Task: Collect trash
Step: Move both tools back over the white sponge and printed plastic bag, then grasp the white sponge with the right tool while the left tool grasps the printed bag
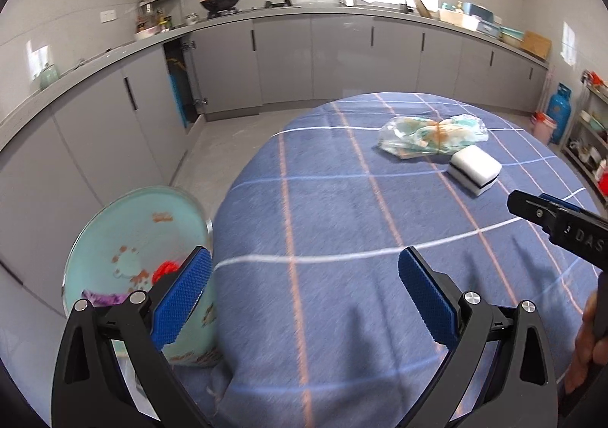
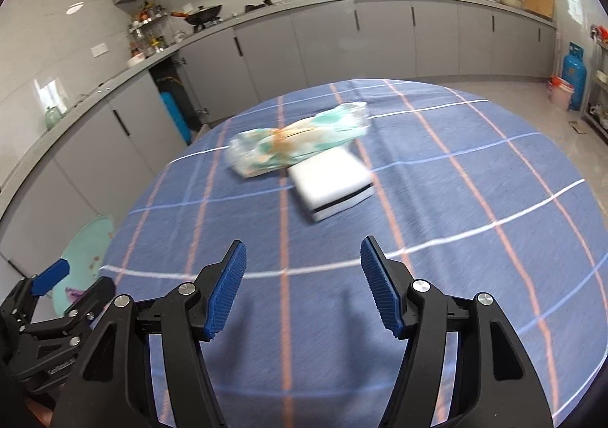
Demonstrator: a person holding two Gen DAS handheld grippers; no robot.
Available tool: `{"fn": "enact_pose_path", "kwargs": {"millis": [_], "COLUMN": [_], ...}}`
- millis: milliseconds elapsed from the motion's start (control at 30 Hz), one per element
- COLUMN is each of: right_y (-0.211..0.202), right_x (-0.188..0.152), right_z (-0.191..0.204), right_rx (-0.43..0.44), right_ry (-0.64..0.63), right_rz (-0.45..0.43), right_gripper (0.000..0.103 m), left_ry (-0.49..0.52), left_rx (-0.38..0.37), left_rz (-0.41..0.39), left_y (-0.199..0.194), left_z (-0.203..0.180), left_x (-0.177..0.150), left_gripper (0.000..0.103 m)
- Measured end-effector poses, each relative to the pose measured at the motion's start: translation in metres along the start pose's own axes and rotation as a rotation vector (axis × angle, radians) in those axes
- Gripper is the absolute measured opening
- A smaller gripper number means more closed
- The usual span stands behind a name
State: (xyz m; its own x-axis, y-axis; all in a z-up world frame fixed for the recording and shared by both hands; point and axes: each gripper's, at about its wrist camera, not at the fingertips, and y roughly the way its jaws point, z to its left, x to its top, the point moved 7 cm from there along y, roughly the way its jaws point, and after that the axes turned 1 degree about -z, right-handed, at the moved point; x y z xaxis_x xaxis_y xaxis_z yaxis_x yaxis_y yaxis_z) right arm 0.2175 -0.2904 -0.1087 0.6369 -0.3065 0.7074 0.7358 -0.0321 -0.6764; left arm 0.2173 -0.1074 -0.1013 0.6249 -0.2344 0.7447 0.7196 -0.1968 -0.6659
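- On the blue checked tablecloth (image 2: 437, 169) lay a crumpled plastic wrapper (image 2: 300, 141), touching a white sponge block (image 2: 332, 187) on its near side.
- Both lay well ahead of the right gripper (image 2: 303, 287), whose jaws stood apart with nothing between them.
- Over the table's near left edge, the left gripper (image 1: 304, 291) was spread wide and empty, the wrapper (image 1: 433, 135) far ahead to its right.
- Beside the table, low on the left, stood a pale green bin (image 1: 133, 238) with scraps inside.

blurred sponge (image 2: 331, 188), bin (image 1: 140, 268) partly hidden
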Motion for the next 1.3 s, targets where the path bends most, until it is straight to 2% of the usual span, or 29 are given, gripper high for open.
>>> {"fn": "enact_pose_path", "kwargs": {"millis": [233, 500, 600, 700, 867, 1000, 1167, 1300], "right_y": [0.030, 0.078, 0.092, 0.096, 0.090, 0.072, 0.059, 0.058], "right_x": [0.020, 0.043, 0.043, 0.043, 0.044, 0.050, 0.057, 0.052], "right_z": [-0.017, -0.019, -0.018, -0.015, -0.022, -0.044, -0.076, -0.084], "right_rx": [-0.035, -0.006, 0.036, 0.027, 0.051, -0.001, -0.059, -0.058], "right_ry": [-0.046, -0.098, -0.088, -0.117, -0.078, -0.030, 0.046, 0.070], "right_rz": [0.042, 0.134, 0.173, 0.183, 0.176, 0.139, 0.121, 0.129], "right_gripper": [0.063, 0.064, 0.067, 0.062, 0.057, 0.056, 0.057, 0.058], "left_ry": [0.033, 0.060, 0.051, 0.054, 0.063, 0.099, 0.158, 0.186], "left_rx": [-0.022, -0.041, -0.054, -0.053, -0.069, -0.096, -0.152, -0.230], "left_rz": [0.016, 0.037, 0.054, 0.056, 0.072, 0.066, 0.029, 0.035], "left_y": [0.030, 0.067, 0.078, 0.084, 0.096, 0.104, 0.117, 0.132], "left_z": [-0.018, -0.024, -0.024, -0.026, -0.039, -0.056, -0.082, -0.095], "left_x": [0.026, 0.056, 0.064, 0.071, 0.077, 0.085, 0.103, 0.111], "left_gripper": [0.096, 0.096, 0.096, 0.096, 0.096, 0.096, 0.096, 0.096]}}
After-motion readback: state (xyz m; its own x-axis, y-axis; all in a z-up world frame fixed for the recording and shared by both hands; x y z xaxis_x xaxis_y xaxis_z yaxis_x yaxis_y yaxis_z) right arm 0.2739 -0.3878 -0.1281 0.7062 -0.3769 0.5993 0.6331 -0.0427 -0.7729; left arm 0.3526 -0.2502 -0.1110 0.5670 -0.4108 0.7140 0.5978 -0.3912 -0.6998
